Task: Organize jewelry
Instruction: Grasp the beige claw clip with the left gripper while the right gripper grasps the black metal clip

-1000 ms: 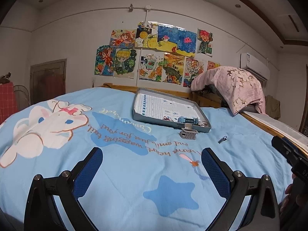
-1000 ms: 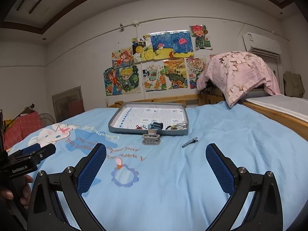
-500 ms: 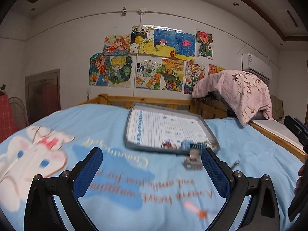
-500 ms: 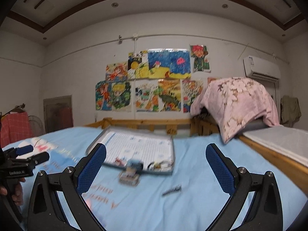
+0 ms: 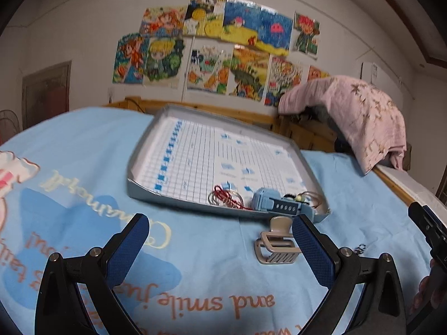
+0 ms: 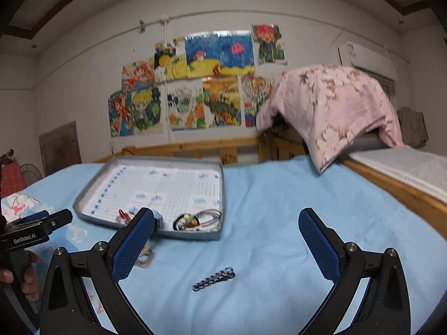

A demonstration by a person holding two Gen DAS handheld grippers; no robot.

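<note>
Two pieces lay loose on the blue sheet (image 6: 279, 223), outside the tray (image 5: 173, 199): a grey claw clip (image 5: 275, 247) and a dark barrette (image 6: 213, 278). Our left gripper (image 5: 220, 247) stood wide and empty, with the clip just beside the inner face of its right finger, near the tray's front edge. Our right gripper (image 6: 226, 244) also gaped wide, holding nothing; the barrette lay between its fingers, a little ahead and left of centre, its long axis slanting up to the right. We judged each gripper nearest its own piece. The sheet around the barrette was bare, giving free room; the clip sat close to the tray wall.
</note>
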